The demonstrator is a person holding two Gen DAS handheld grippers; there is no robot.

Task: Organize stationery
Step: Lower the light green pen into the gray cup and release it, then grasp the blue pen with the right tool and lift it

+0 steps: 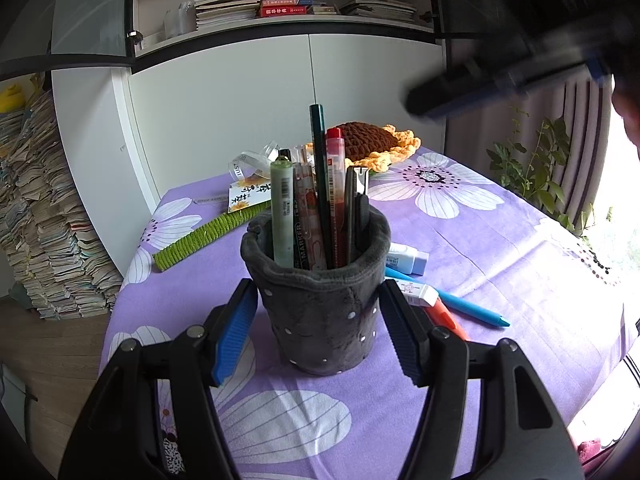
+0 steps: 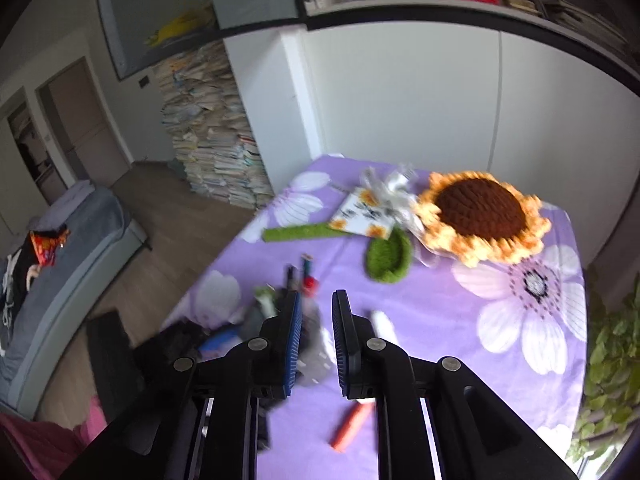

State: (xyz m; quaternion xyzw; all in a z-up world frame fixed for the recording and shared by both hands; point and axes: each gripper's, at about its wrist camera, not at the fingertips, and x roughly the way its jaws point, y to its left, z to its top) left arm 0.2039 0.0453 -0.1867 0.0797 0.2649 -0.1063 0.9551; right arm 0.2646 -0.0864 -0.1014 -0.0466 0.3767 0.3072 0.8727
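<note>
Dark grey plush fabric pen cup: soft, matt, short nap. Purple floral tablecloth: smooth woven cloth. Crocheted yarn sunflower: coarse, knobbly. Orange plastic marker: smooth, slight sheen. Blue ribbed gripper pads: matt, rubbery-looking.

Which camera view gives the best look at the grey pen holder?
The left wrist view: the grey pen holder stands sharp and centred between the left hand-held gripper's pads, its rim and the pens inside all visible. The right wrist view shows only a blurred grey patch of it from above, between the right hand-held gripper's fingers.
</note>
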